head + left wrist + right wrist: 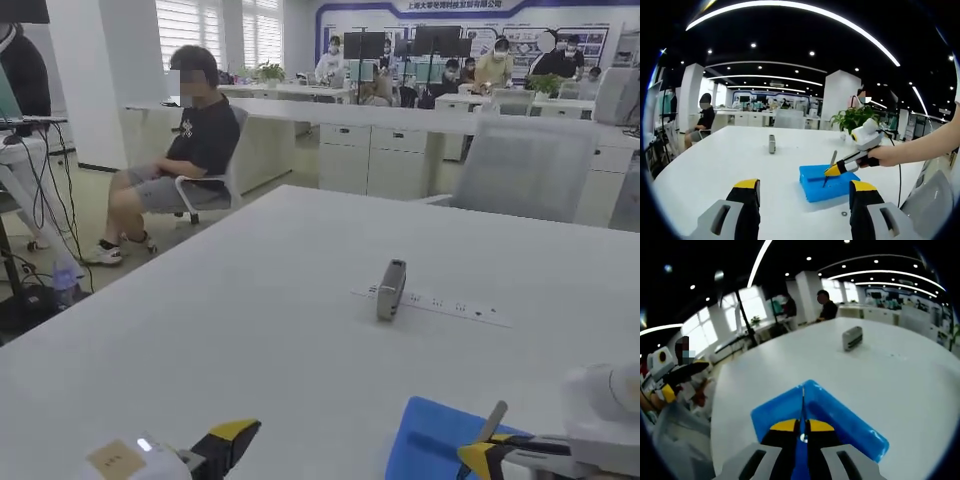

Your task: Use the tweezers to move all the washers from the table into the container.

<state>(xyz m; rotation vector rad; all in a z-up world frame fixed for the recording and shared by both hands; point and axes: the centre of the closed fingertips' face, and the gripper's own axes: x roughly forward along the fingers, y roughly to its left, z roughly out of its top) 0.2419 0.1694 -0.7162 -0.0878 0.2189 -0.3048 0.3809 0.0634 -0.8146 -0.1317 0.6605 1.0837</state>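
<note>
**While the right gripper (803,427) pinches the tweezers (803,402) over the container (847,424): bench stock**

As seen from the head view:
- White tabletop (250,330).
- Small grey device (391,288), standing mid-tabletop on an inset socket strip (455,305).
- Container: one blue corner at the near edge.
- Left gripper (232,435) at near left. Right gripper at near right, with one end of the tweezers rising from it.
- Seated person (195,140) at far left, with more people at the far desks.

Left gripper view, further items:
- Own jaws spread wide, with nothing between them.
- One washer (844,213): a small ring lying flat on the tabletop, just on the near side of the container and apart from it. It lies ahead of the spread jaws, closer to the right-hand one.
- Right gripper, held by a hand (885,155) that reaches in from the right. The tweezers slant down from it to the container's top.
- Potted plant (852,119) on the far right of the tabletop.

Right gripper view, further items:
- Own jaws pressed together on the tweezers, which run straight forward from the yellow tips over the container's blue inside.
- Whether the tweezer points touch the container cannot be told, nor whether they carry anything.
- Left gripper at far left, off the tabletop's edge.
- Grey device on the far side of the container, well apart from it.
</note>
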